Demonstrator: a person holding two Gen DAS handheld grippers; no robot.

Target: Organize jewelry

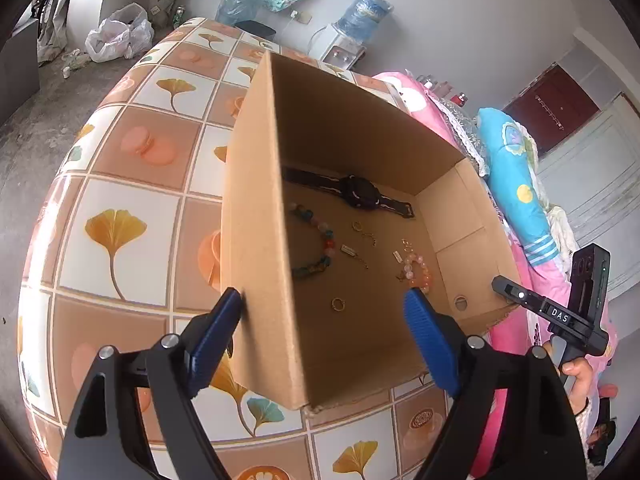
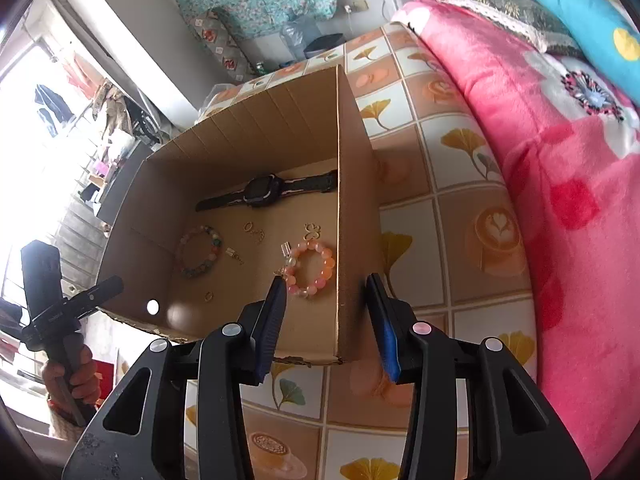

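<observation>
Blue pads of the left gripper (image 1: 324,300) sit closest, spread wide with one side wall of the box (image 1: 256,240) between them, not pinching it and holding nothing. Right gripper (image 2: 326,292) is about half open, empty too, straddling the opposite wall without squeezing it, as far as I can tell. Looks like the job is mostly done: everything I can see is already lying on the box floor, and nothing loose shows on the tablecloth (image 1: 132,200). What's left is probably just tidying, since pieces are scattered rather than lined up. Inside there's a black watch (image 1: 352,192) laid flat along the far wall, a multicolour bead bracelet (image 1: 320,244), a pink-orange bead bracelet (image 2: 312,268) by the right-hand wall, a gold ring (image 1: 338,304) near the front, plus a few tiny gold earrings or charms in the middle, too small to call.
</observation>
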